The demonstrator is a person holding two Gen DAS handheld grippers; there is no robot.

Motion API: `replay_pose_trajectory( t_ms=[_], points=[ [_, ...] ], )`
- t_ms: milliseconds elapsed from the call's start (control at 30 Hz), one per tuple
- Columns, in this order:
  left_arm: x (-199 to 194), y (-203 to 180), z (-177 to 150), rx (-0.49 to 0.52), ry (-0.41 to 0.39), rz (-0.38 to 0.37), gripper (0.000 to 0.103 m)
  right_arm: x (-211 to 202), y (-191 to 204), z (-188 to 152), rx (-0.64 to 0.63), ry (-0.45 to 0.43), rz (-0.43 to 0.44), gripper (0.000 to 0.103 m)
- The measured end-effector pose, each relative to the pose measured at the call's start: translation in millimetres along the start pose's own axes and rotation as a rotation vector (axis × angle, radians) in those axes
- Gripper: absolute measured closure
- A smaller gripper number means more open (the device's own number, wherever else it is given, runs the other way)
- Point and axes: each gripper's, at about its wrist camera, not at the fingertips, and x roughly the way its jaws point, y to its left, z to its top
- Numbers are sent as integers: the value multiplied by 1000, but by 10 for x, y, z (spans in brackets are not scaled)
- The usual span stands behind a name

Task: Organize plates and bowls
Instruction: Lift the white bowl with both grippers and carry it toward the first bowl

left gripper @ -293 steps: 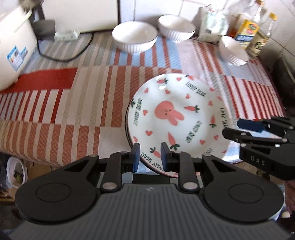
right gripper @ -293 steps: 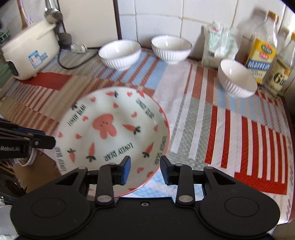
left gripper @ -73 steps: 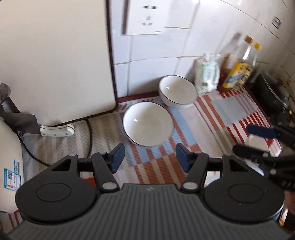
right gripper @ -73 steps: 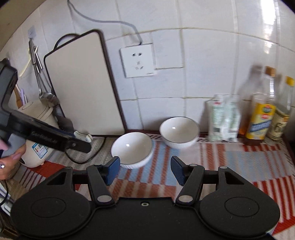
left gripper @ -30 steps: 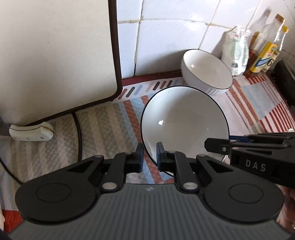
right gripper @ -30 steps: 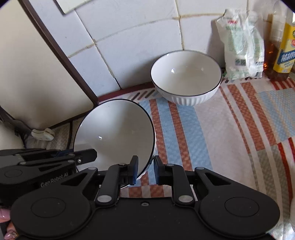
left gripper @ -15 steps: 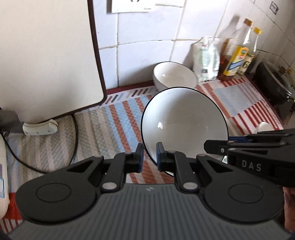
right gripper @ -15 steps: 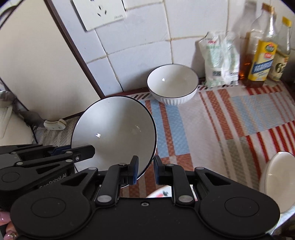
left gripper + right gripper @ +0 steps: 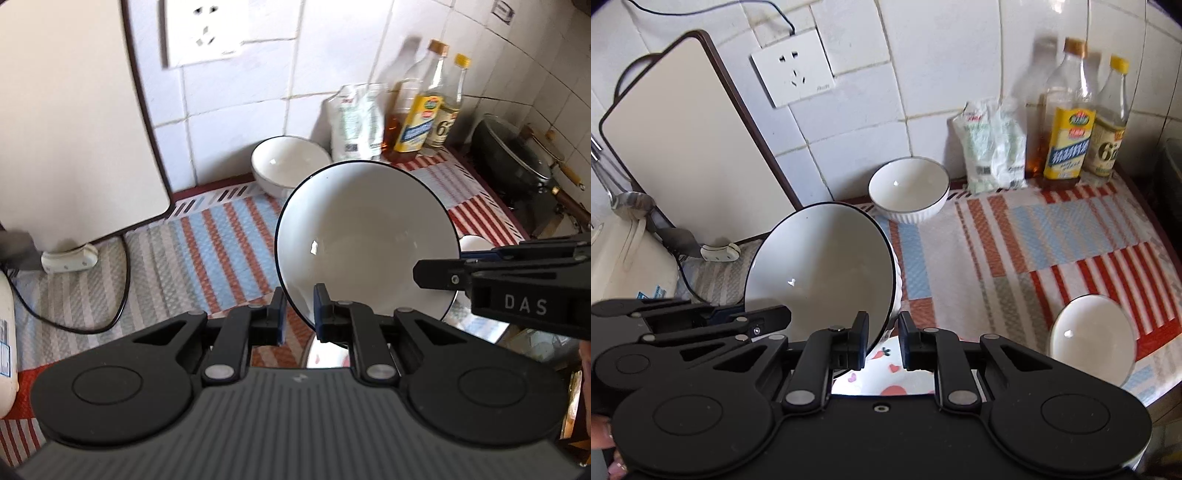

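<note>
three bowls (image 9: pixel 823 273), one plate (image 9: pixel 886 380), three bottles (image 9: pixel 1067 122).

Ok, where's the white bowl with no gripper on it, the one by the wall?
In the right wrist view, the white ribbed bowl sits on the striped cloth against the tiled wall, left of the white bag.

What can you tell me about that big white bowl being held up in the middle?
The bowl is glossy white, ceramic by the look, with a thin dark line around its rim and a ribbed outside. It looks empty. It is lifted off the striped cloth and tilted, its inside facing the cameras. The left gripper and right gripper each pinch its rim between their jaws, on opposite sides. A patterned plate shows below it.
</note>
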Motion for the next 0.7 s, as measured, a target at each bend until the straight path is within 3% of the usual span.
replay_pose_trajectory(
  t_ms=[167, 700],
  points=[
    [-87, -327, 27, 57, -41, 27, 90, -199, -149, -48, 14, -30, -4, 82],
    [262, -1372, 284, 127, 43, -28, 90, -478, -1148, -232, 122, -90, 5, 82]
  ],
)
